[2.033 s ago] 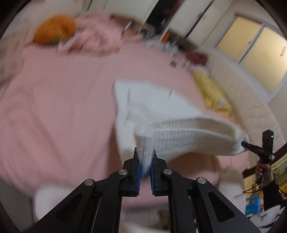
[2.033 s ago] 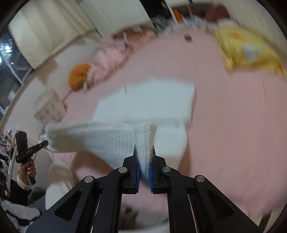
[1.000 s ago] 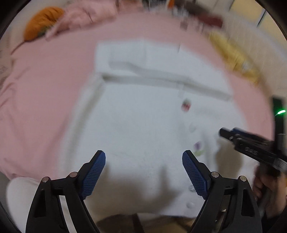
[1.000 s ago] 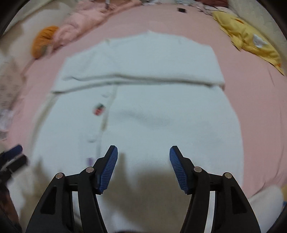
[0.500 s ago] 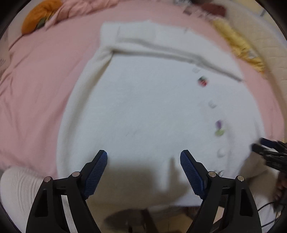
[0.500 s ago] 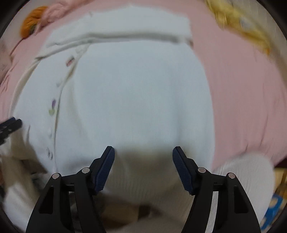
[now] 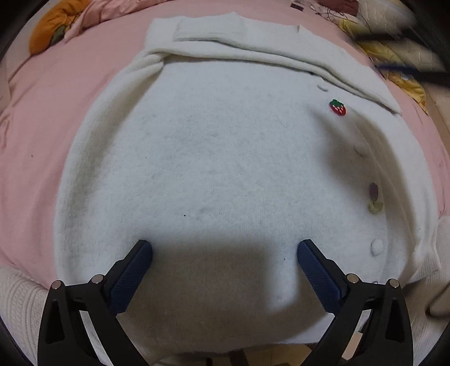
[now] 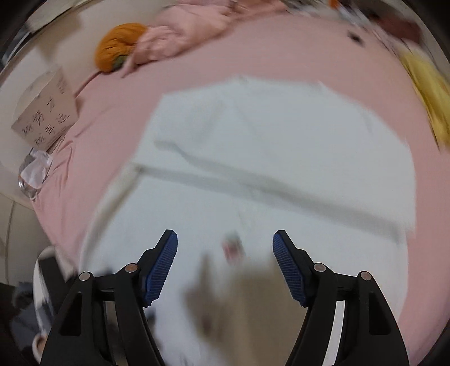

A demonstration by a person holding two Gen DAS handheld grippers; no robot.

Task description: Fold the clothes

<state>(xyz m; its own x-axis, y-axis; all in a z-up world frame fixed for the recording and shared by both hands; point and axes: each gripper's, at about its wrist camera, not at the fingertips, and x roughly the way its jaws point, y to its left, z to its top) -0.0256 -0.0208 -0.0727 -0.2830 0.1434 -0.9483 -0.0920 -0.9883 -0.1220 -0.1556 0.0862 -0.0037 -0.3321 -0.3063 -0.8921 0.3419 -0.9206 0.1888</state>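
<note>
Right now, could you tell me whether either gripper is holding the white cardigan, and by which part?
Nothing is held: the left gripper, jaws opening, and the right gripper both stand open above the white cardigan.

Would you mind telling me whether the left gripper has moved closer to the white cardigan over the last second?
Yes. The left gripper, jaws opening and empty, has dropped toward the cardigan: the strawberry patch and knit now look larger and sharper.

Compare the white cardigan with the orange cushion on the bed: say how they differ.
The white cardigan lies spread flat mid-bed with a sleeve folded across; the orange cushion sits bunched at the far edge. The cardigan is far larger and carries a strawberry patch. Both rest on the pink sheet.
</note>
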